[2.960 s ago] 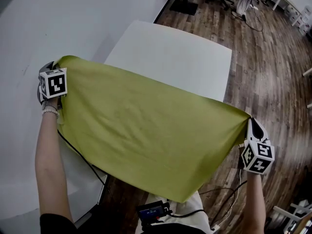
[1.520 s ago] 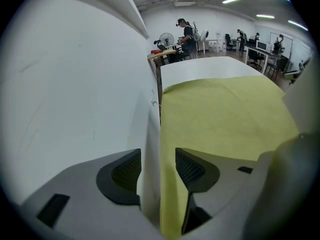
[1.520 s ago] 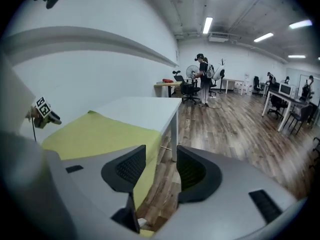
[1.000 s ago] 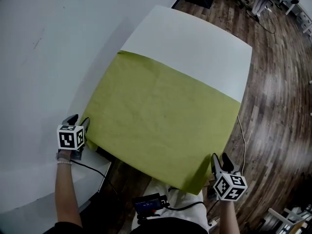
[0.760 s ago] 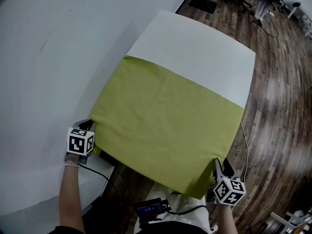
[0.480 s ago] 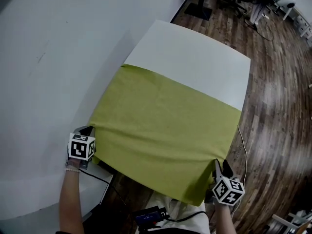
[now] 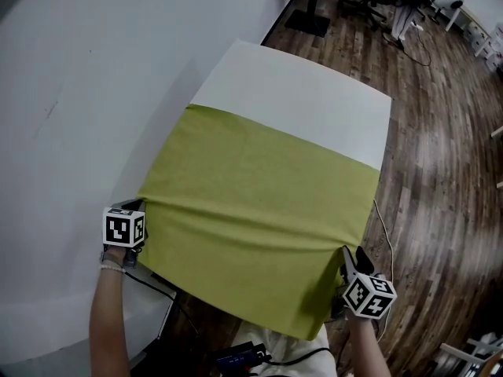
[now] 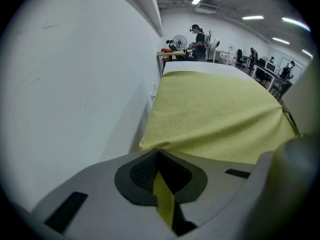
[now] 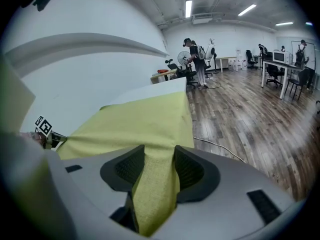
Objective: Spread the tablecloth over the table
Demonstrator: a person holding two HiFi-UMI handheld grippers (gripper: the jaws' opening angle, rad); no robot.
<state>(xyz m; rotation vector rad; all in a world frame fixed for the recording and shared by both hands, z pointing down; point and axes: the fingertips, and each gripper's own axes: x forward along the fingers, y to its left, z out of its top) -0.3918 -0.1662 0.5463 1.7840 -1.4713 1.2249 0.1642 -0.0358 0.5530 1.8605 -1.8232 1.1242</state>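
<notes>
The white bench (image 7: 314, 93) runs away from the person between a pale wall (image 7: 71, 85) and a wooden floor (image 7: 440, 171). The yellow-green tablecloth (image 7: 259, 203) lies flat over the near and middle part of the bench. A strip of bare top shows at the far end, and the near edge hangs off the near side toward the person.

The left gripper (image 8: 159, 154) holds the near left corner. Its jaws have just been closing, and they now stand together on a thin edge of the cloth. The right gripper (image 9: 159, 153) holds the near right corner, its jaws clamped on a thick bunched fold that keeps them fairly wide.

The step in hand looks like placing: the cloth is laid out and is being adjusted by its two near corners. With more cloth hanging at the near side than the bare far end suggests it should, the next move probably calls for carrying both corners evenly toward the far end. The edge should stay taut and square to the bench before the corners are let go.

No container is in view, so nothing is held in one.
</notes>
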